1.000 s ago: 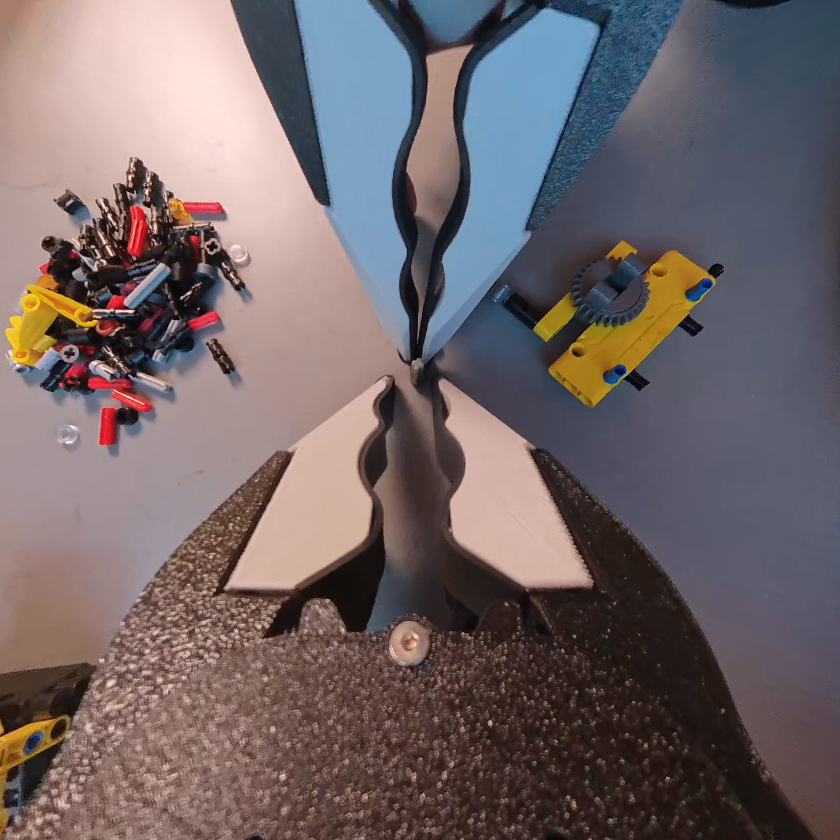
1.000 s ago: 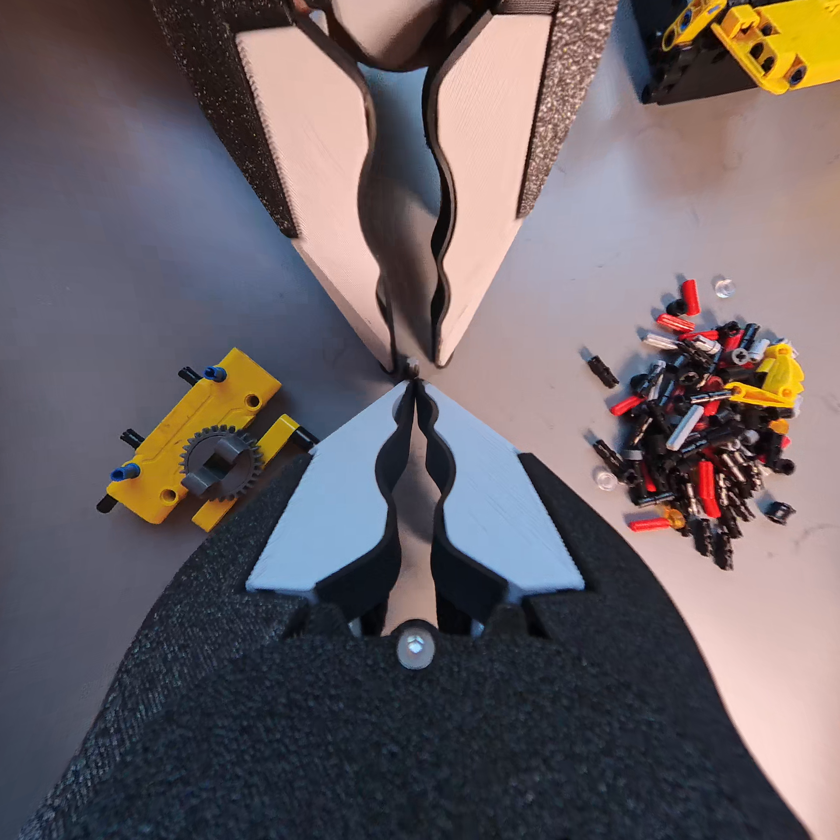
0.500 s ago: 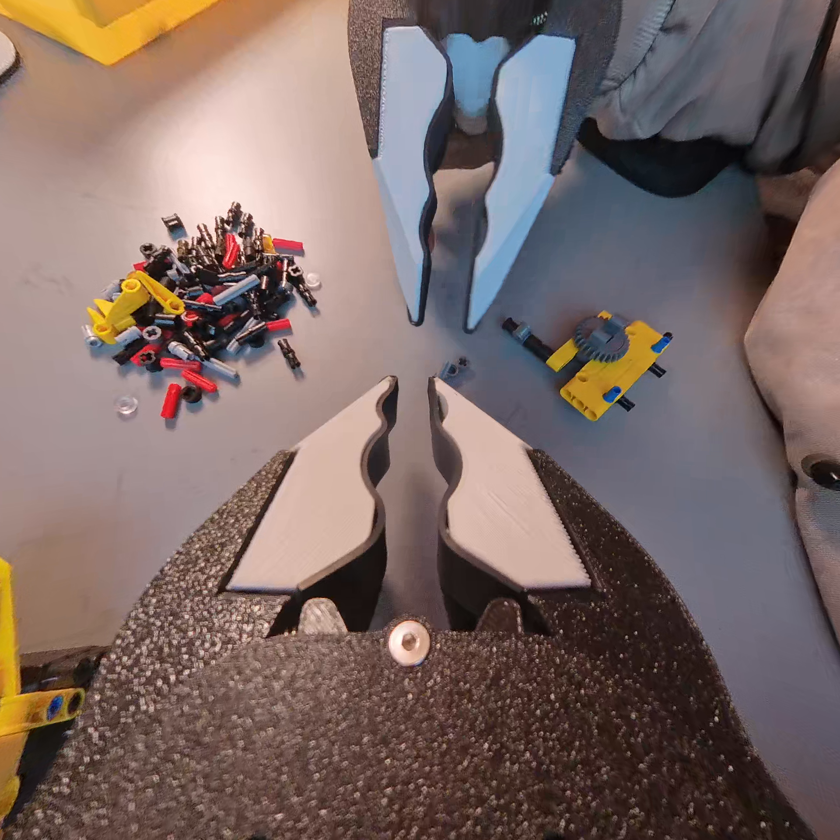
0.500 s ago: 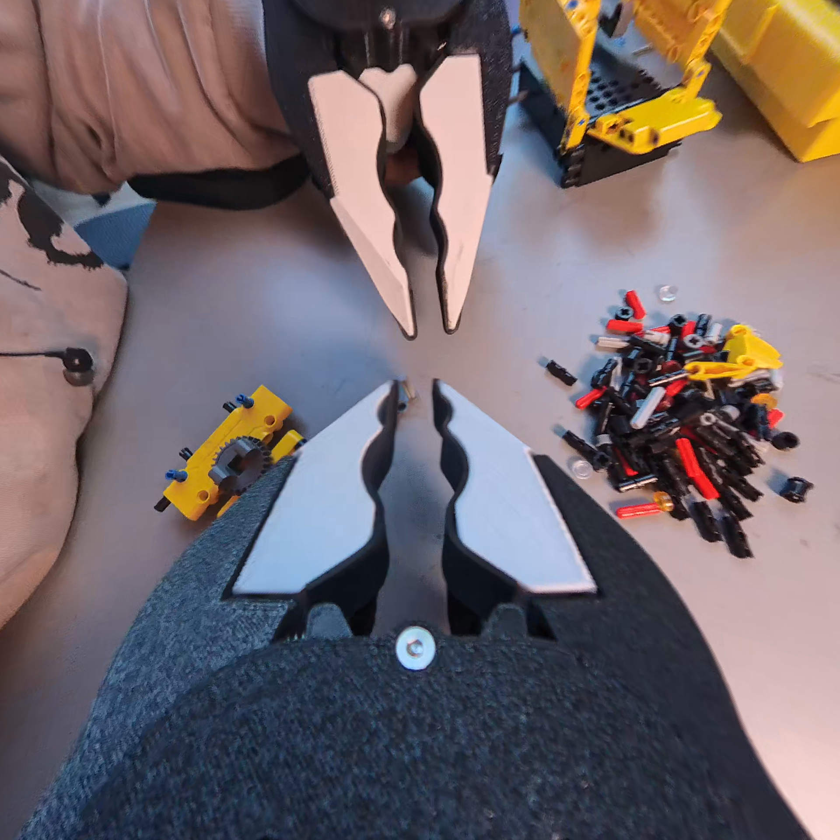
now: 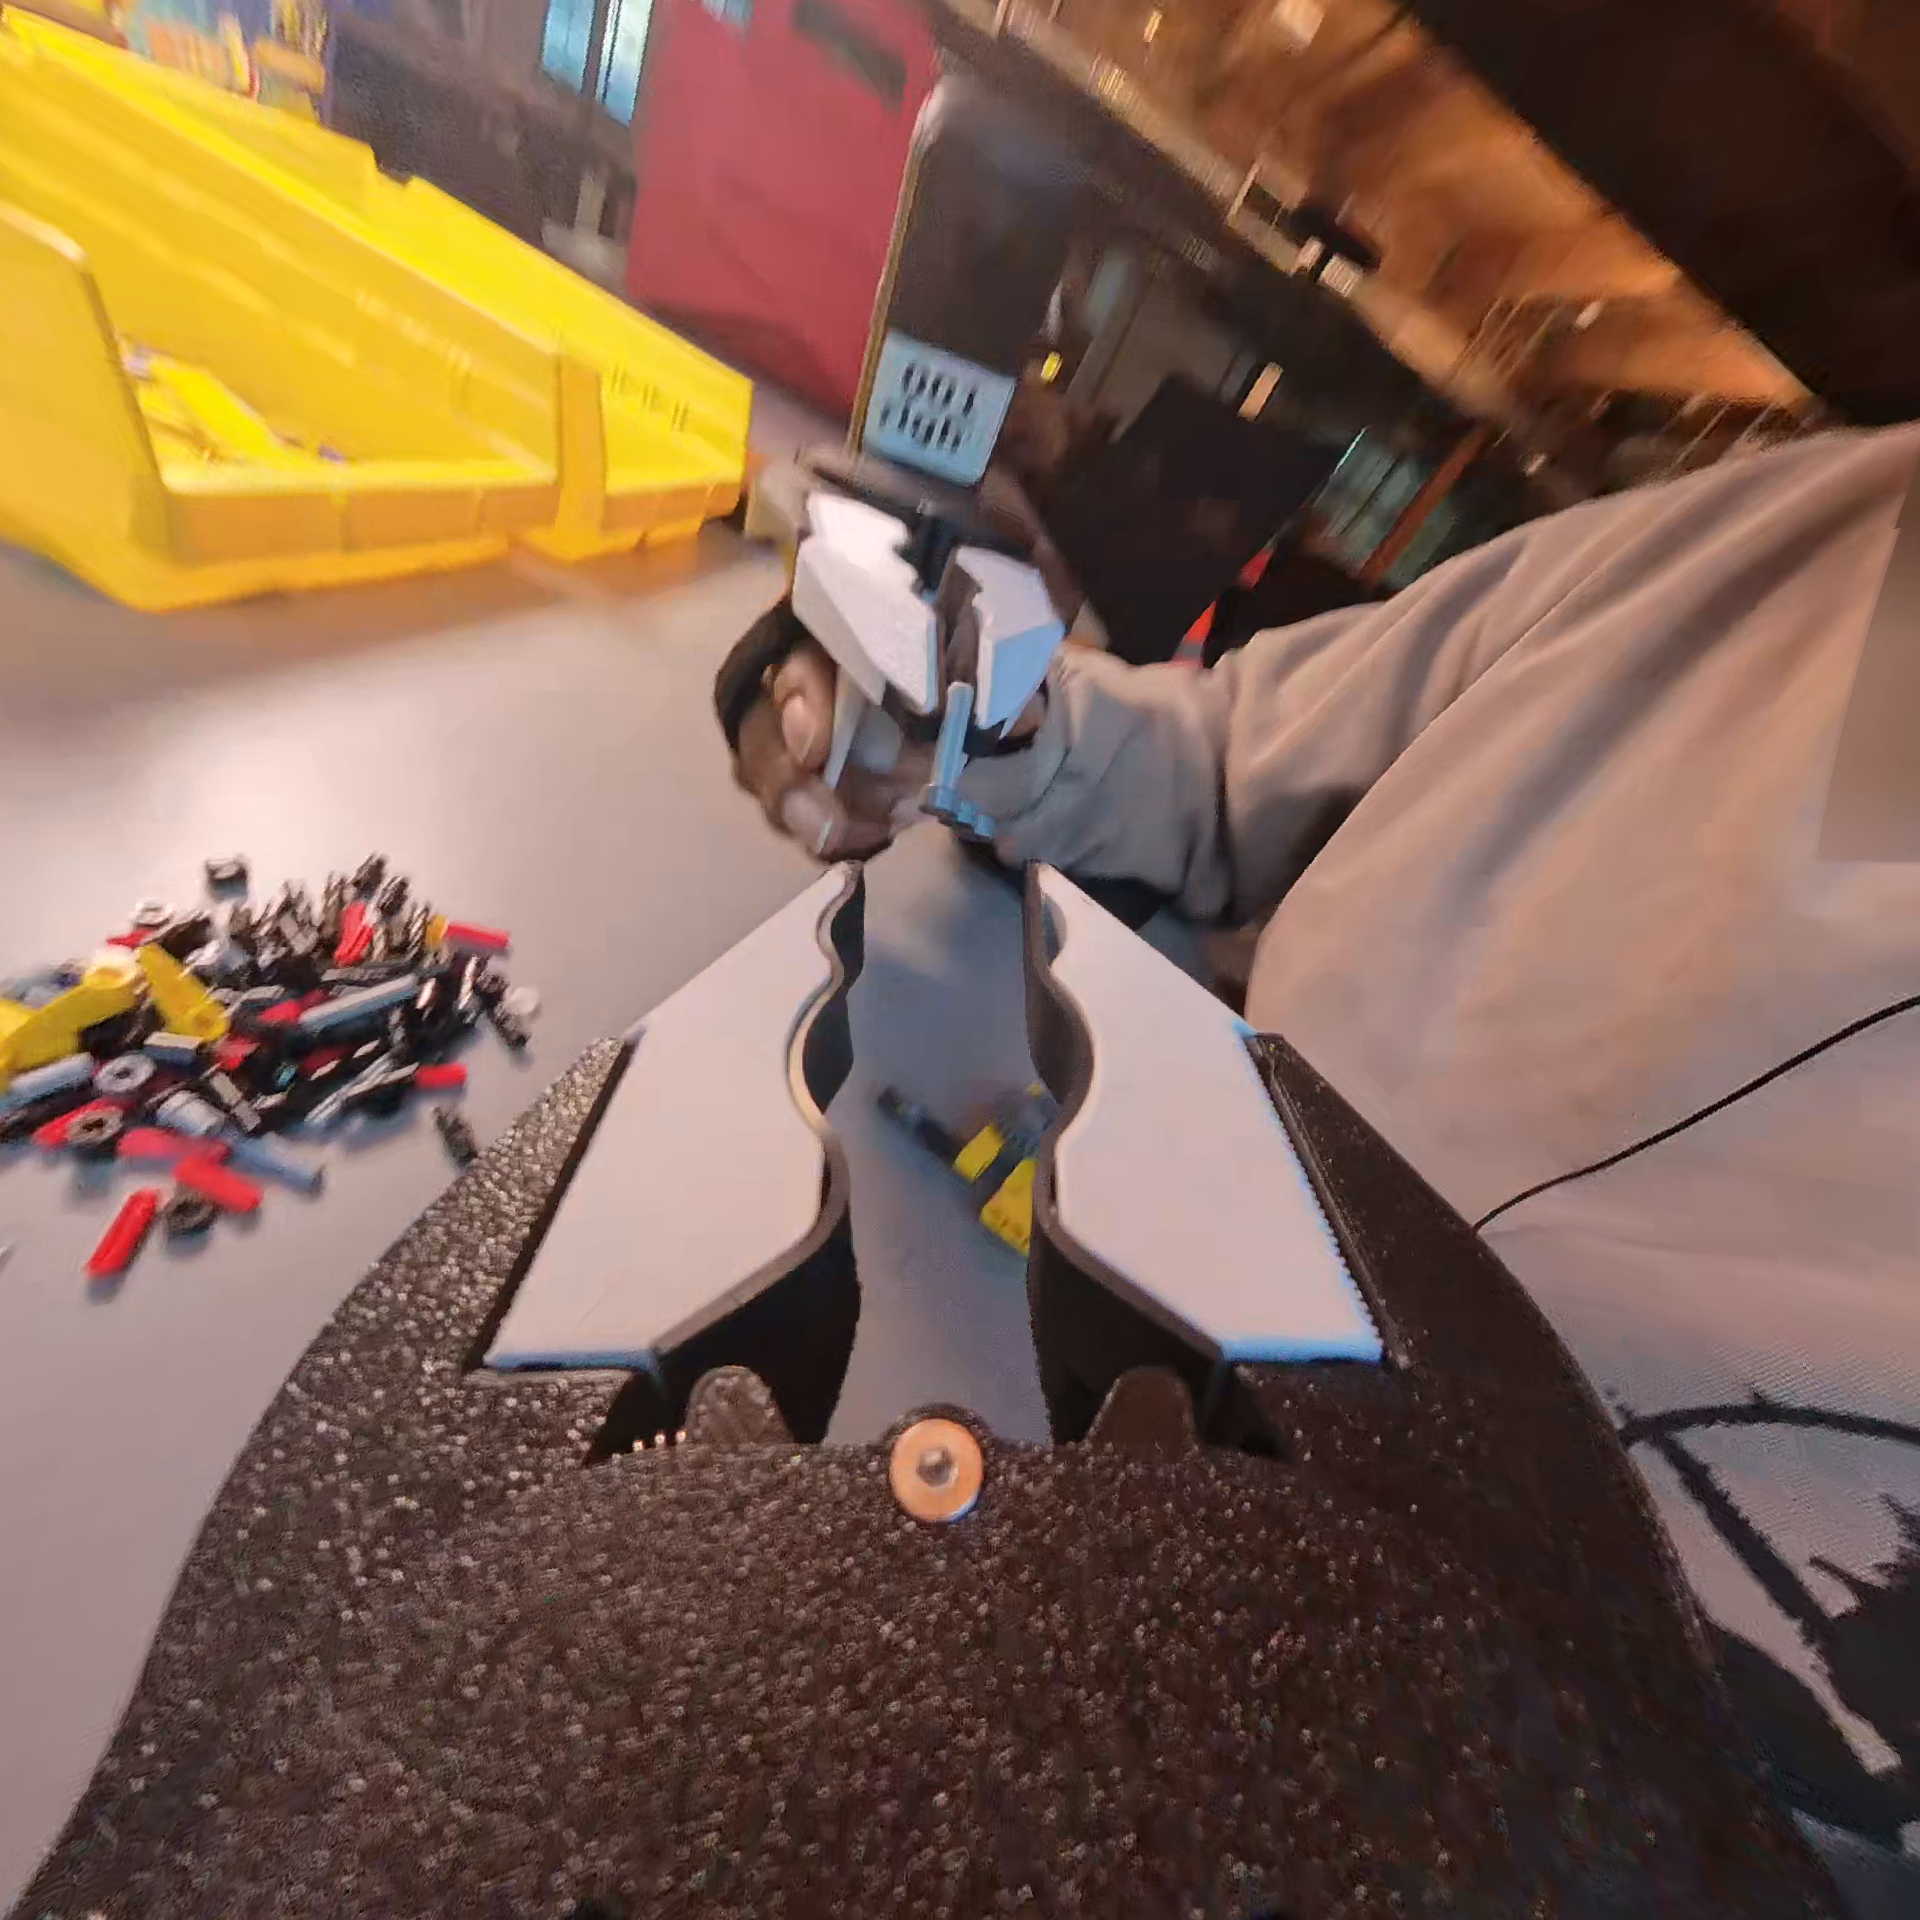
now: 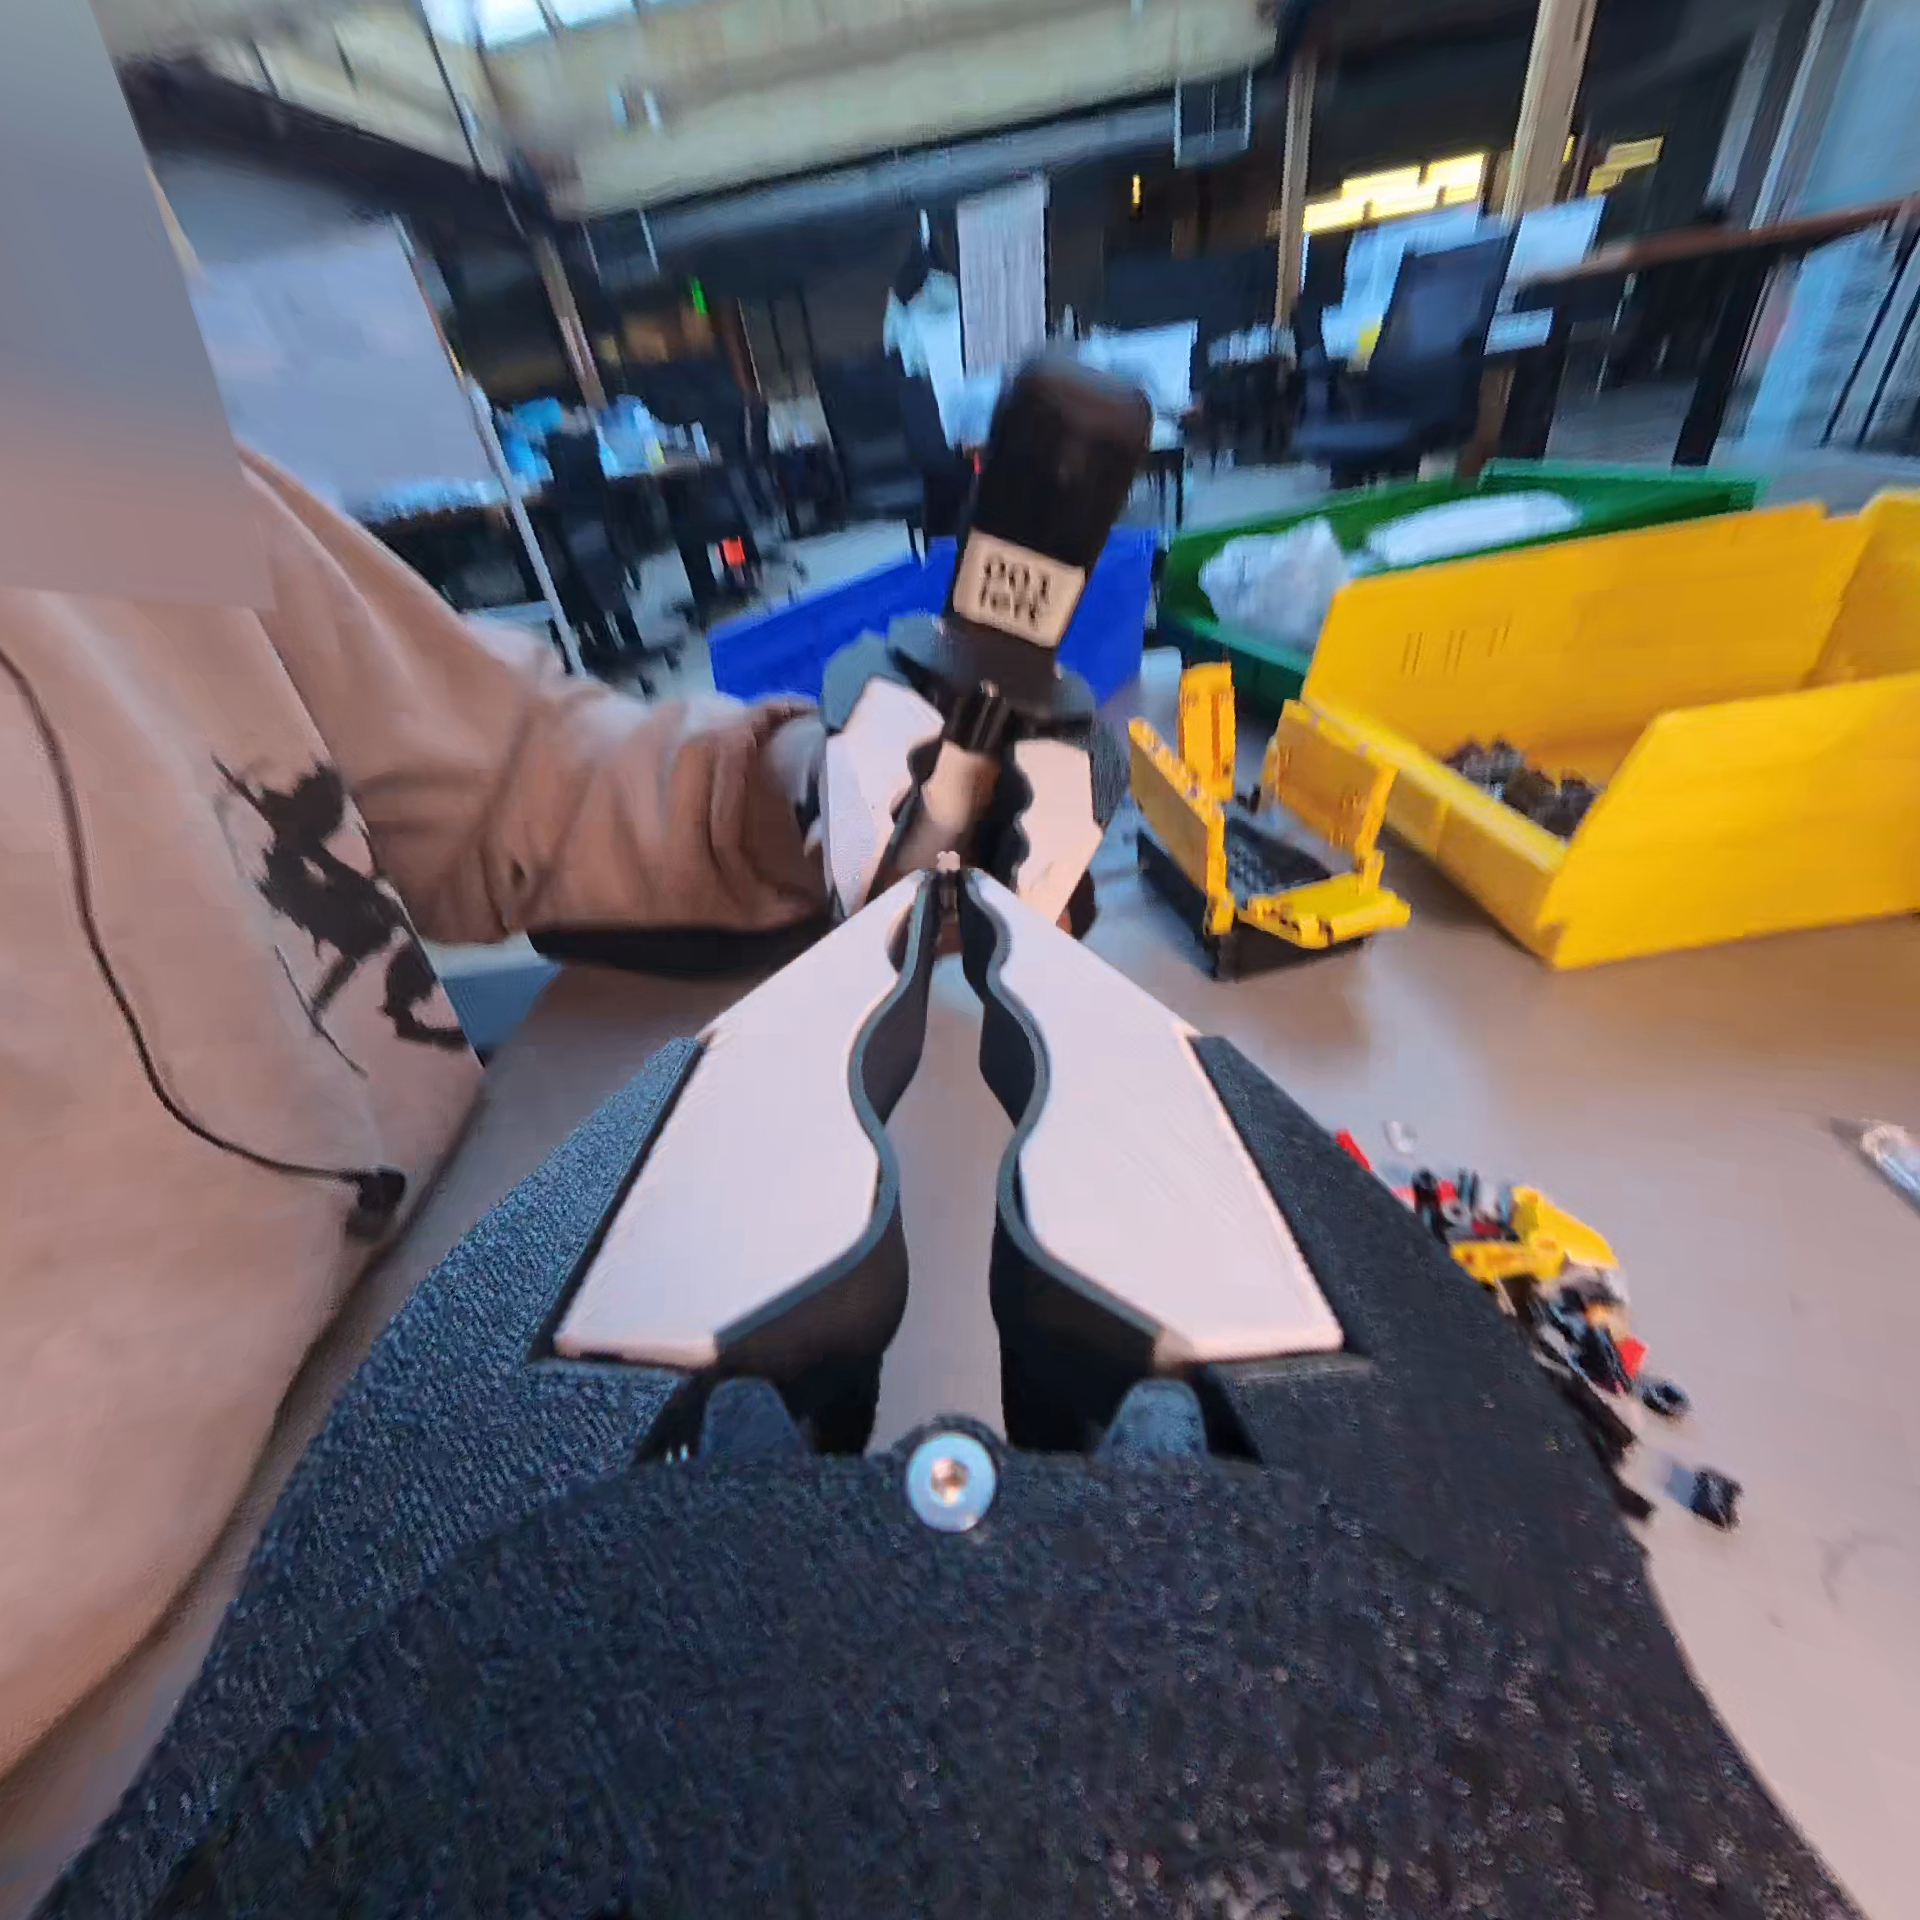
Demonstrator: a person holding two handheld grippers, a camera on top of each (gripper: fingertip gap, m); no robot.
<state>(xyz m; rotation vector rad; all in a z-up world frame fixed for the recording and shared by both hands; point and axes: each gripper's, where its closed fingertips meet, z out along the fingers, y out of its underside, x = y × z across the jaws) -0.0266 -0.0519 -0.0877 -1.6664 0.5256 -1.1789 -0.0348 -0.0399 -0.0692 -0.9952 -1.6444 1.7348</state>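
Both views were smeared by motion blur, worst in the background and toward the edges, where the wide lens bent straight lines. Light was warm and fairly dim in the left view, cooler and brighter in the right. The tabletop point(image 5: 520, 727) carried soft glare; the near tongs stayed sharp.

Your two wrist cameras are facing each other low over the counter point(image 5: 312, 748), each looking closely along its tongs; both are sharing the brick pile point(image 5: 239, 1039).
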